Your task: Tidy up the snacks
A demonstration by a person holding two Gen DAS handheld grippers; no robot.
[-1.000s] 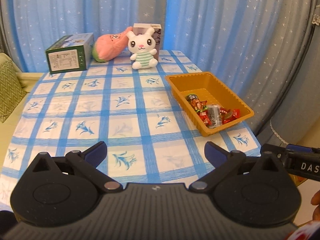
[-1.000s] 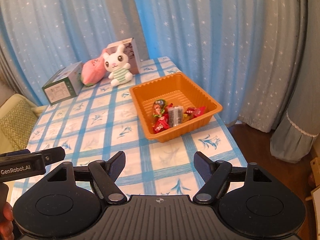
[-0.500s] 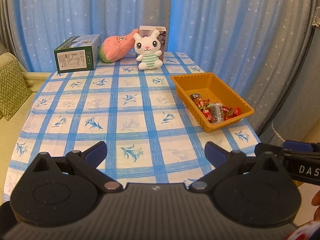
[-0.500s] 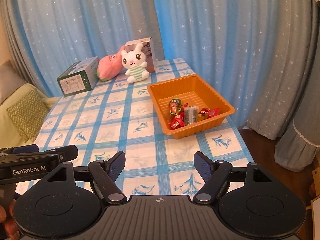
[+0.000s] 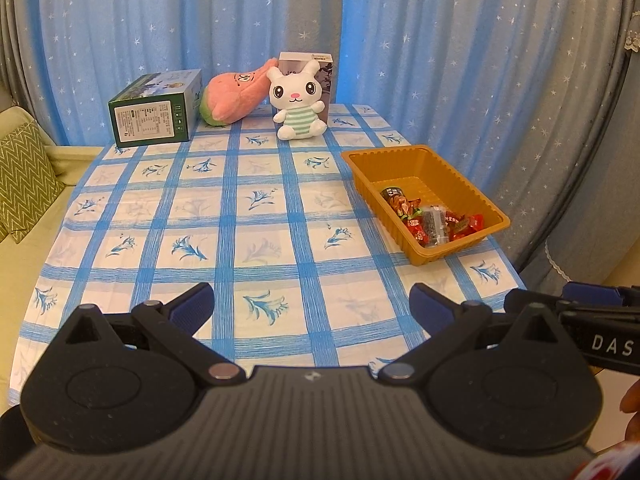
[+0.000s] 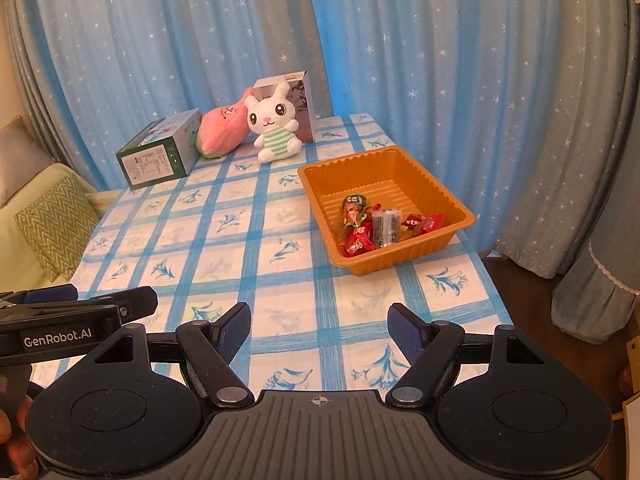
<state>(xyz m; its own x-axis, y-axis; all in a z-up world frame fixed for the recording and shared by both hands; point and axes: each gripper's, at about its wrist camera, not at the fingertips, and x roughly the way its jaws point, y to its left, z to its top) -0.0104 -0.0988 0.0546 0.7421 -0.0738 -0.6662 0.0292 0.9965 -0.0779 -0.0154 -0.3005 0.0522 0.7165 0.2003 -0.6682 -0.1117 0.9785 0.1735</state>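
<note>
Checked tablecloth (image 5: 256,216); orange tray (image 5: 416,156) near right edge

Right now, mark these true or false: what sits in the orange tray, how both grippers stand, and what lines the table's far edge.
1. The wrapped snacks lie inside the orange plastic tray. True.
2. The left gripper is shut on a candy. False: open, empty.
3. The white plush rabbit sits in front of an upright carton. True.
4. The right gripper is inside the tray. False: open, short of it, above the blue checked tablecloth.
5. The green box stands in the tray. False: at the far edge.
</note>
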